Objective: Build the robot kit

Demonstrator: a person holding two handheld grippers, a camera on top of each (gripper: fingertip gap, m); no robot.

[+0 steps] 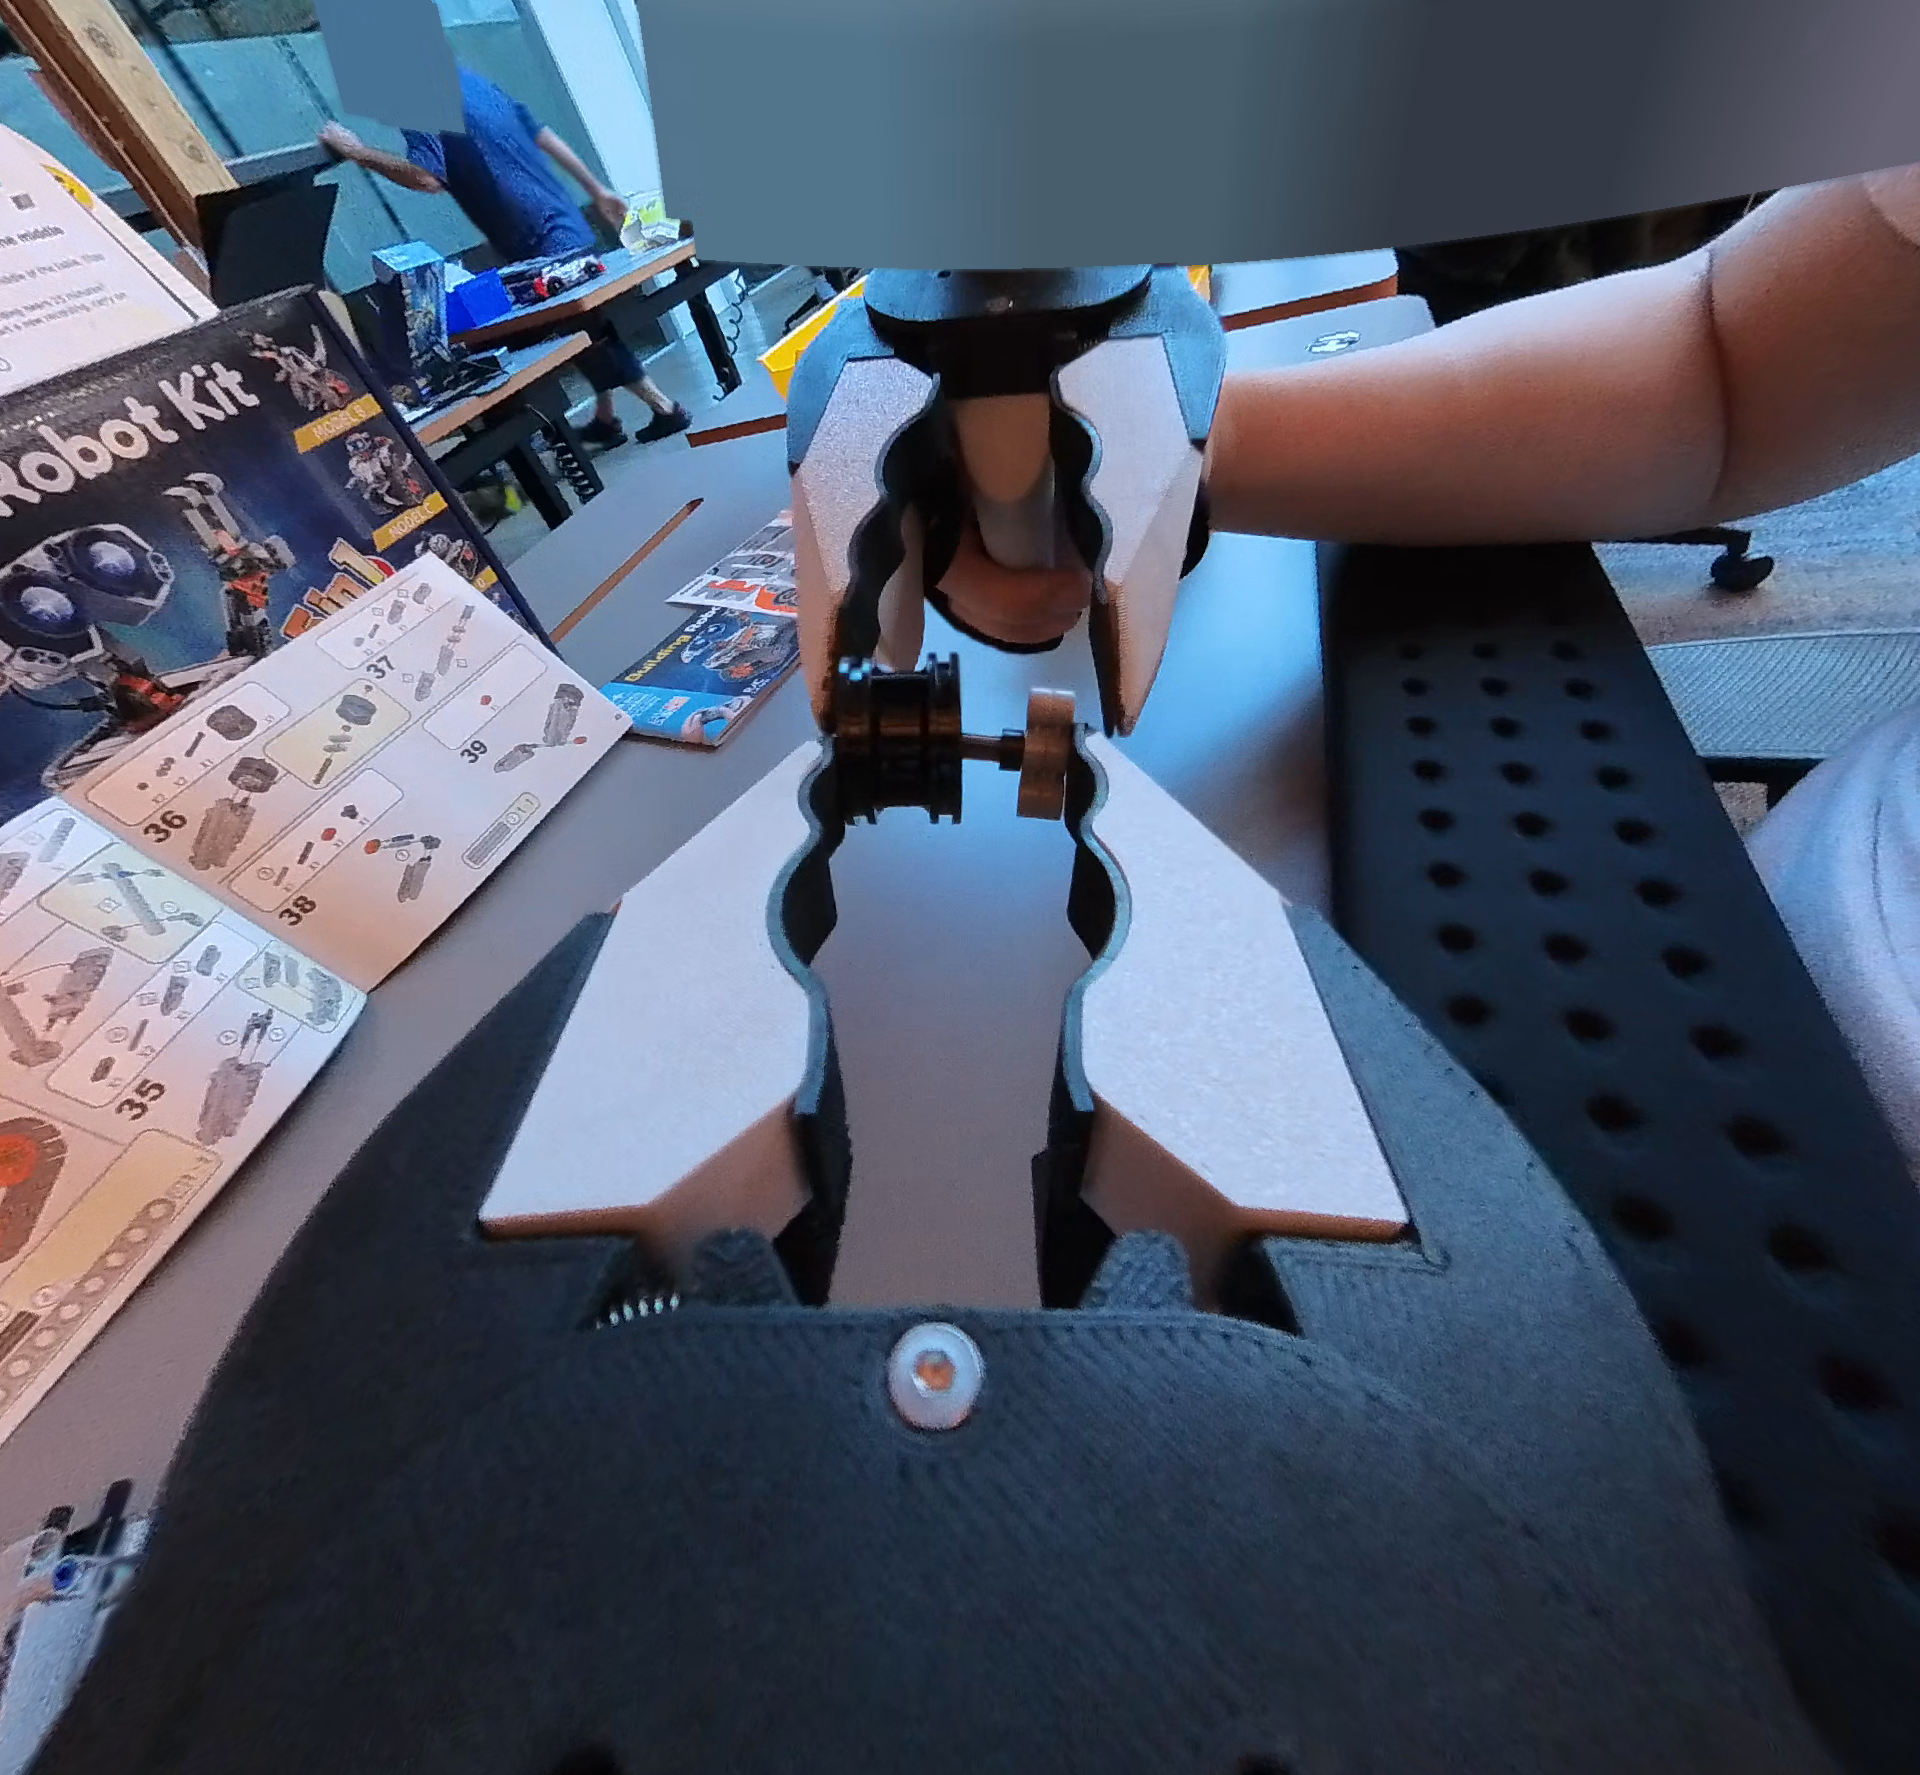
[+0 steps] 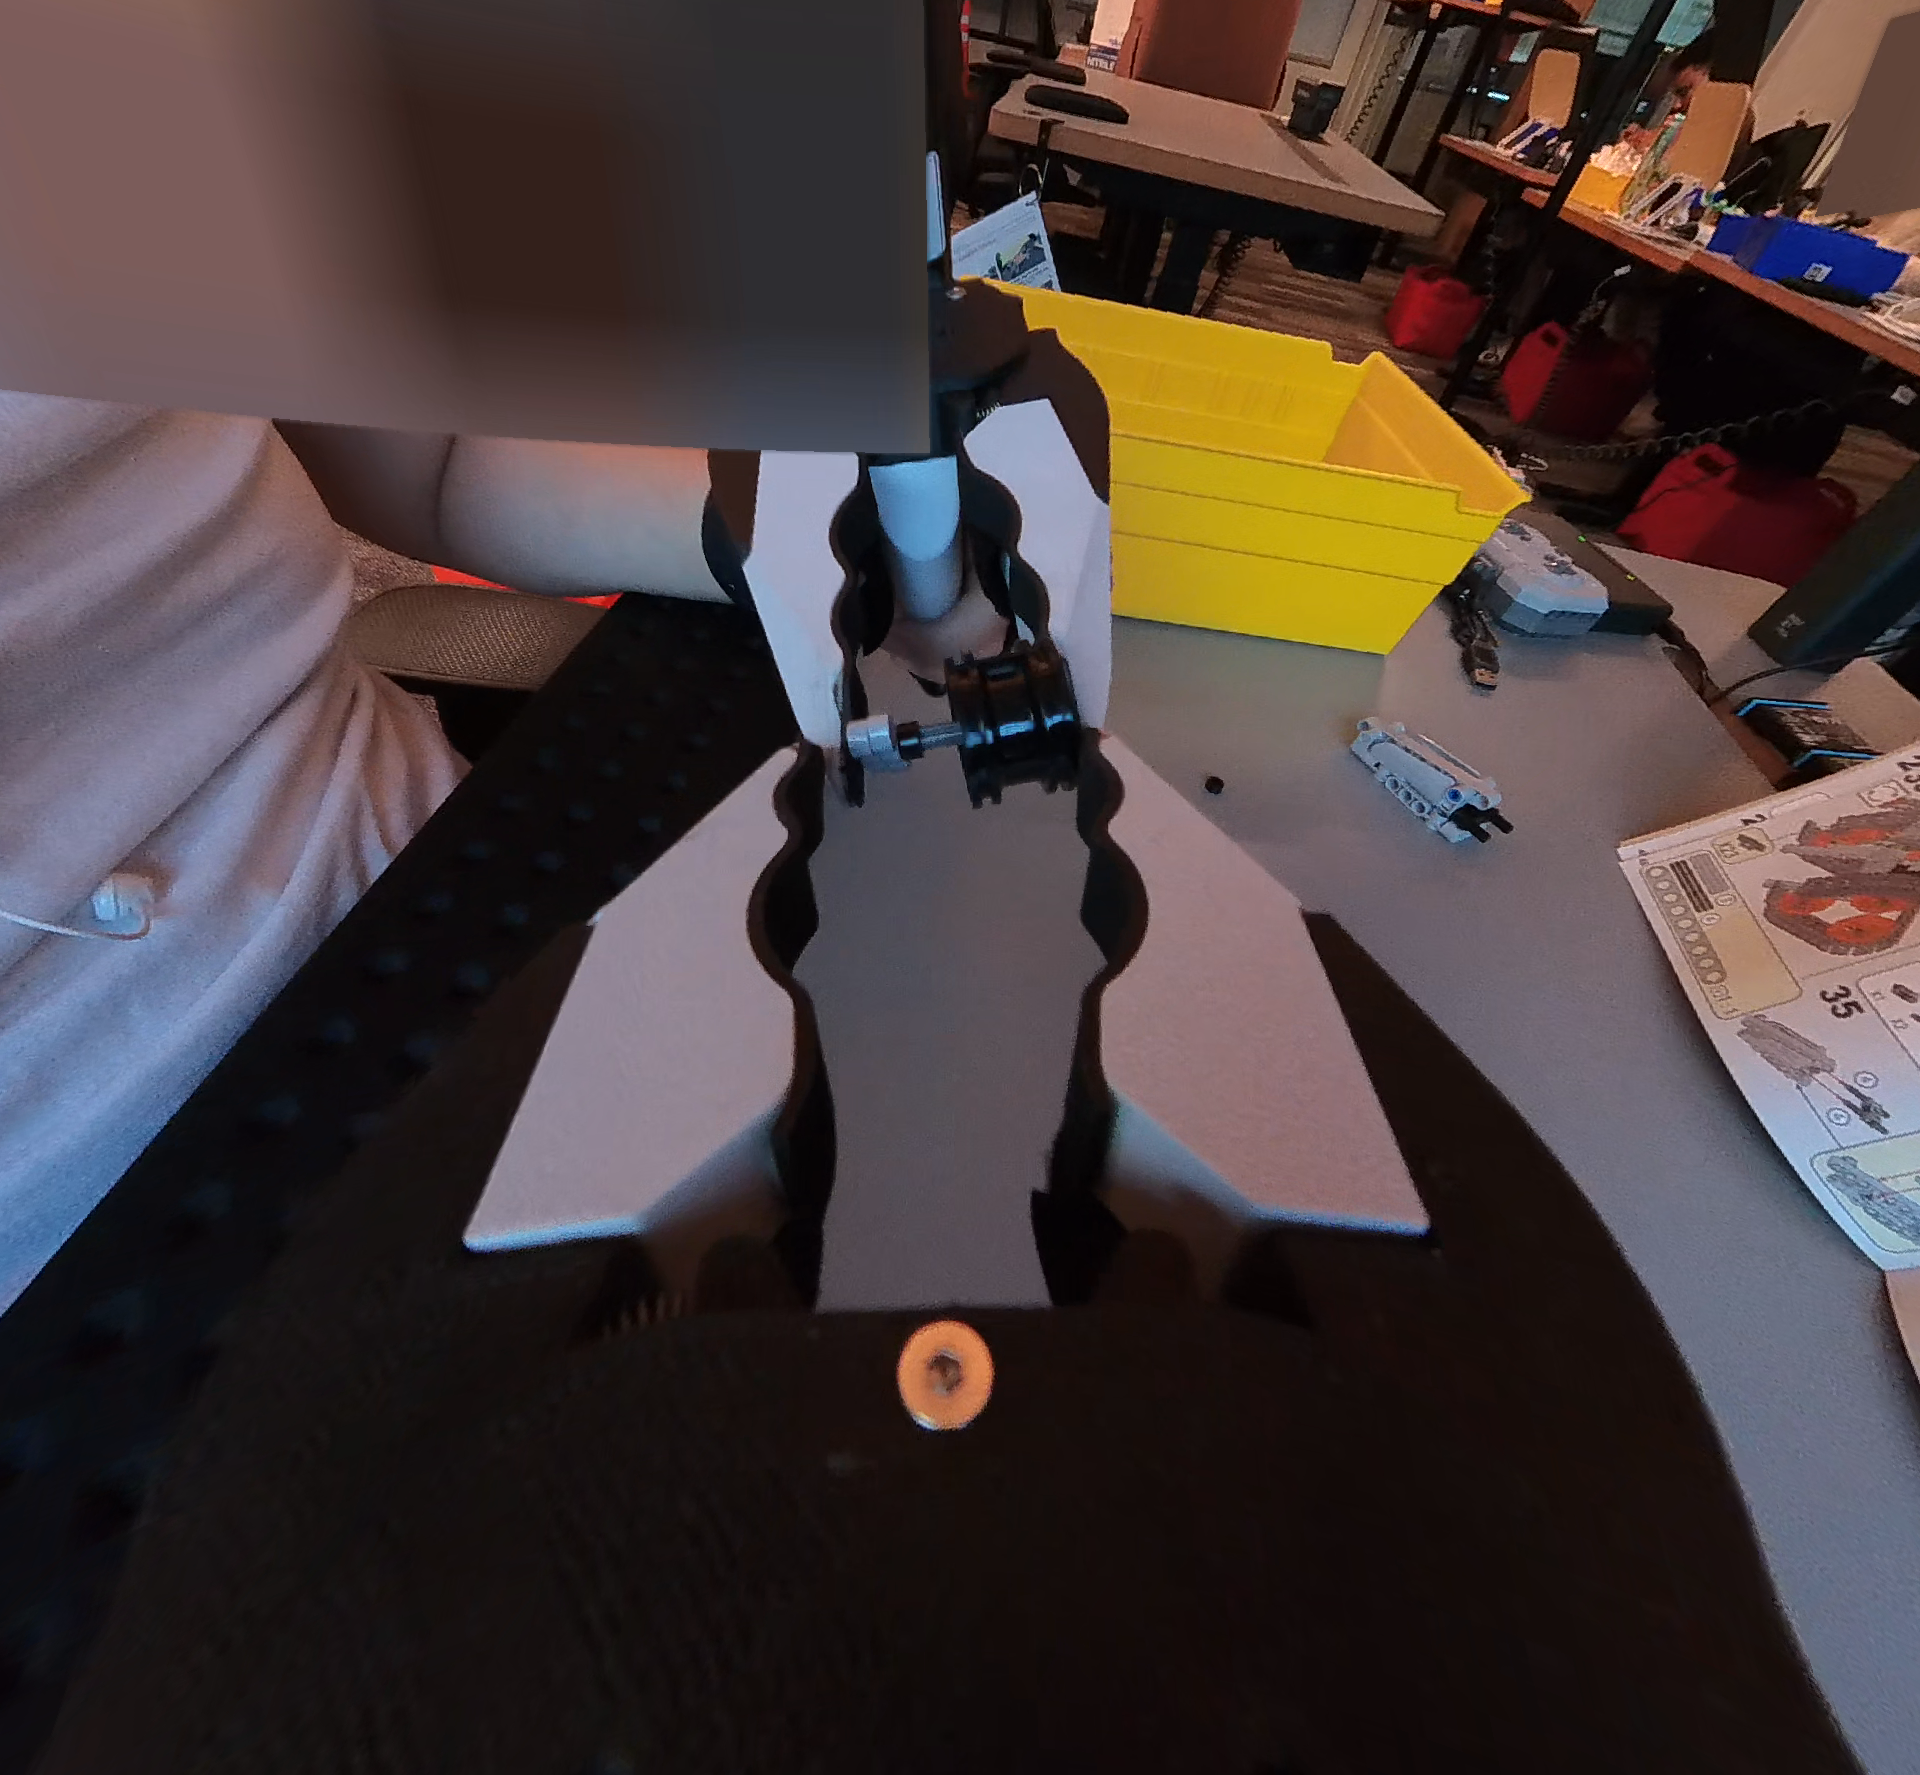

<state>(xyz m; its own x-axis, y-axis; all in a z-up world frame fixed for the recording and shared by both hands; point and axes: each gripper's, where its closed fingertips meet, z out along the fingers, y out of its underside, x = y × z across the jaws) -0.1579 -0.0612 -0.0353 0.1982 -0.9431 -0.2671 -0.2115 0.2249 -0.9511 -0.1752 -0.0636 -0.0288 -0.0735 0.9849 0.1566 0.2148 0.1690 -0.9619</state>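
- The wheel piece [image 1: 899,738] is a black grooved wheel on a short axle with a small grey collar [image 1: 1044,754] at the other end. It is held in the air above the grey table [image 2: 1455,998], lying crosswise between two grippers that face each other tip to tip.
- The left gripper [image 1: 951,764] has its fingers at a narrow gap. One fingertip touches the outer face of the wheel and the other touches the collar, so it appears to clamp the wheel piece end to end.
- The right gripper [image 2: 951,754] meets the wheel piece from the opposite side at about the same narrow gap. One fingertip lies against the wheel. On the collar side its tip seems to sit just outside the left gripper's finger, so it cannot be told whether it presses on the piece.
- A hand [image 1: 1008,582] holds the right gripper's handle, just behind the wheel piece in the left wrist view.
- A black perforated board [image 1: 1558,894] lies beside the wheel piece, on the person's side.
- A small black peg [image 2: 1212,783] and a grey brick assembly [image 2: 1429,780] lie on the table near the wheel piece, on the side away from the person.
- A yellow bin [image 2: 1299,499] stands beyond the wheel piece in the right wrist view.
- An open instruction sheet [image 1: 260,790] and a printed kit box [image 1: 156,530] are well apart from the wheel piece, with a booklet [image 1: 707,676] nearer to it.
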